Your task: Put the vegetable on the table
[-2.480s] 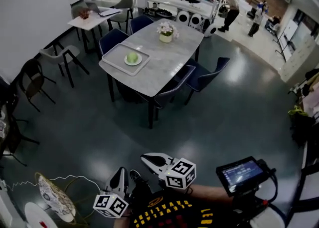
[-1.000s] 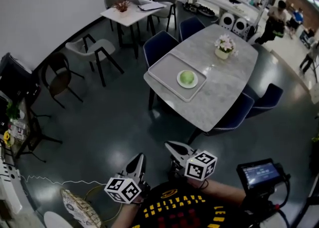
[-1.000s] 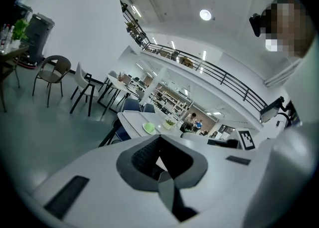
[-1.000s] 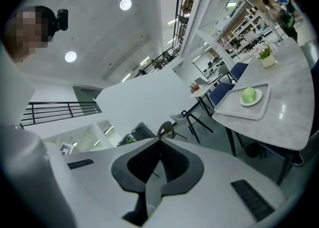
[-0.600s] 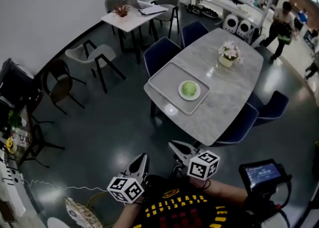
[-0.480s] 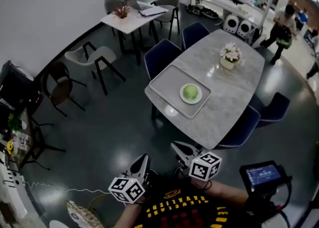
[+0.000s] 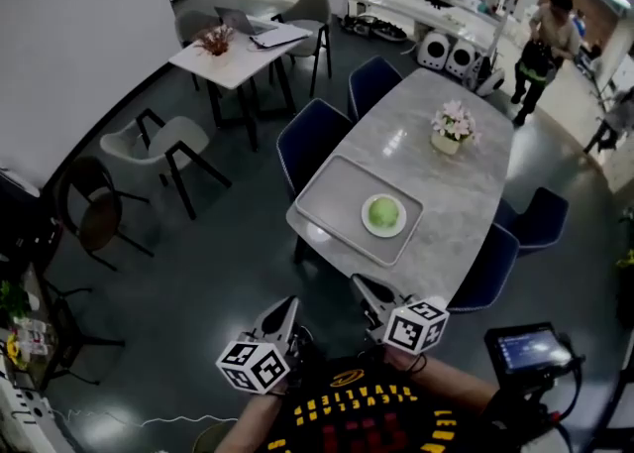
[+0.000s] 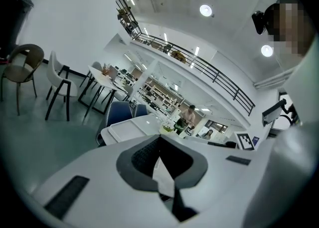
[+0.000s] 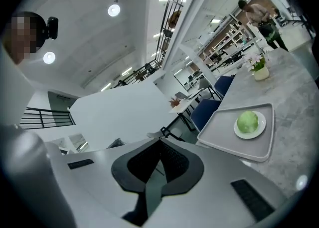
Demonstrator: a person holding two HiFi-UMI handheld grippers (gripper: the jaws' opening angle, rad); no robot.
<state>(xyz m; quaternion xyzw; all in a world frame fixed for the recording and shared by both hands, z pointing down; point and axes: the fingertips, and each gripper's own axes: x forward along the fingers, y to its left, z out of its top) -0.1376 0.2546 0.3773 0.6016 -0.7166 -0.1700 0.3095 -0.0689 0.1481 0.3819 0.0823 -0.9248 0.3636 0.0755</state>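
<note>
A round green vegetable (image 7: 383, 211) lies on a white plate (image 7: 367, 224), which sits on a grey tray (image 7: 335, 194) at the near end of a marble table (image 7: 466, 178). The right gripper view shows the vegetable (image 9: 247, 121) on the tray (image 9: 225, 133) ahead and to the right. Both grippers are held low in front of the person, short of the table. My left gripper (image 7: 283, 308) and my right gripper (image 7: 361, 285) point toward it. Each is shut with nothing between the jaws, as seen for the left gripper (image 8: 159, 139) and the right gripper (image 9: 160, 140).
A flower pot (image 7: 451, 130) stands mid-table. Blue chairs (image 7: 311, 140) ring the table, one (image 7: 487, 268) at the near right corner. A small white table (image 7: 236, 50) with grey chairs stands at the left. A person (image 7: 541, 38) walks in the background. A screen device (image 7: 526, 352) is at lower right.
The view has swung and advanced toward the marble table, so the tray and vegetable sit nearer. Both grippers keep the same shut pose in front of the body.
</note>
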